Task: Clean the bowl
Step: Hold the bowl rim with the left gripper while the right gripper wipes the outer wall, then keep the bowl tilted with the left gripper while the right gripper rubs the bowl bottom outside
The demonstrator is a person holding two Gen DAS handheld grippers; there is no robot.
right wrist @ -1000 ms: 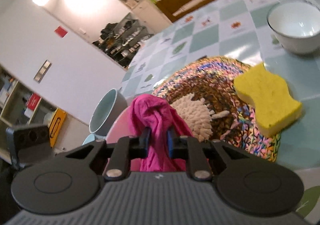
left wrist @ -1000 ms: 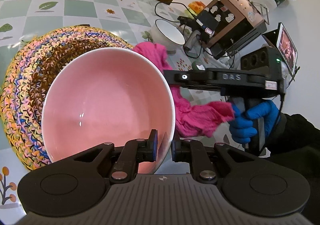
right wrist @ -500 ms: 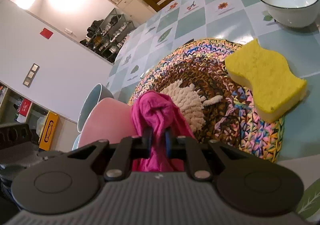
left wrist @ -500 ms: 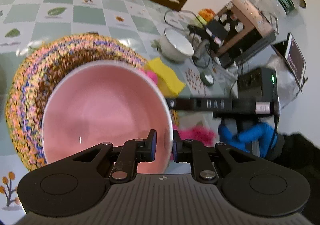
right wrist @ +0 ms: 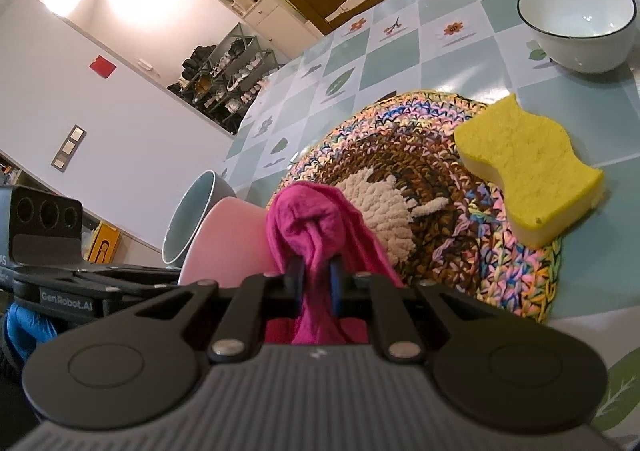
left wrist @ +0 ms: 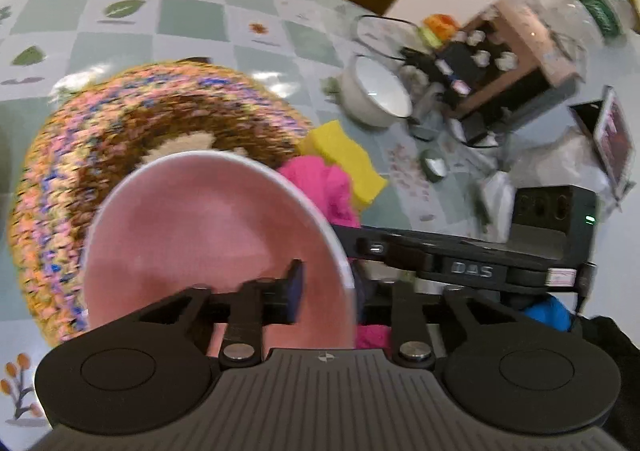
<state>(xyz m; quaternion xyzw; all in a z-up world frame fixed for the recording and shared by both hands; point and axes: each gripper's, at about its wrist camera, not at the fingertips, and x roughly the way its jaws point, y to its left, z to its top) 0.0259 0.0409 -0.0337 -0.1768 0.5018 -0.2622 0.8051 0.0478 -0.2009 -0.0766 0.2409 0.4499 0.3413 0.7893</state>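
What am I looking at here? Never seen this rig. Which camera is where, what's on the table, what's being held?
No robot arm: a person holds a two-finger gripper in each hand, each carrying a fisheye camera looking along its fingers.

Left wrist view: the left gripper is clamped on the rim of the pink bowl, lifted and tilted.

Right wrist view: the right gripper is shut on a magenta cloth, beside the bowl's outside wall.

On the checked tablecloth lies a round crocheted mat, with a yellow sponge partly resting on its edge, and a white bowl beyond. The blue at the edge is a gloved hand.
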